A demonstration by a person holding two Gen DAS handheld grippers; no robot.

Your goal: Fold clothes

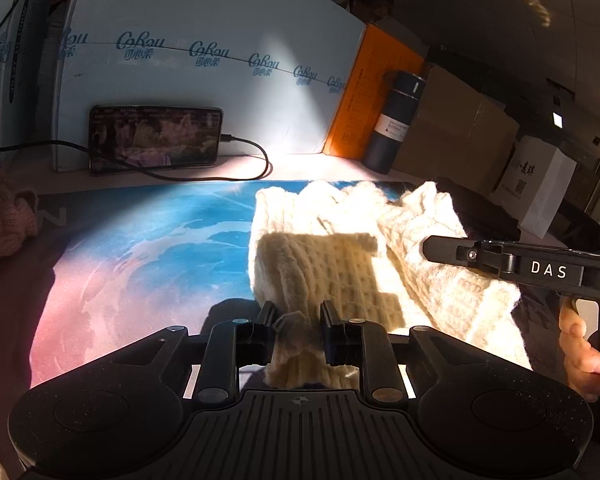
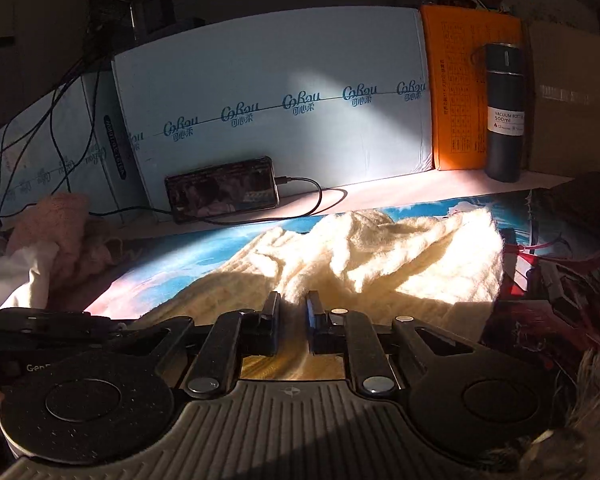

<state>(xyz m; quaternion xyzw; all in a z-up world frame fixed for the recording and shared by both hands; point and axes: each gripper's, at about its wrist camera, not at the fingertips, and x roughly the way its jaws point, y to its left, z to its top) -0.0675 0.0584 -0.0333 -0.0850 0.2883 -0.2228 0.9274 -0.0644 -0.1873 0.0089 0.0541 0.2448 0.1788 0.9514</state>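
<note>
The sweater (image 1: 332, 236) is cream knit cloth, chunky, waffle-textured and fuzzy at its edges. The mat (image 1: 148, 240) beneath it is smooth and printed, with a faint sheen. The left gripper (image 1: 298, 316) is matt black plastic with a ribbed body and bright metal pivot pins. The bottle (image 2: 504, 112) is dark matt metal with a paper label. The phone (image 2: 222, 194) has a glossy glass screen. The box (image 2: 280, 80) is smooth pale cardboard.
</note>
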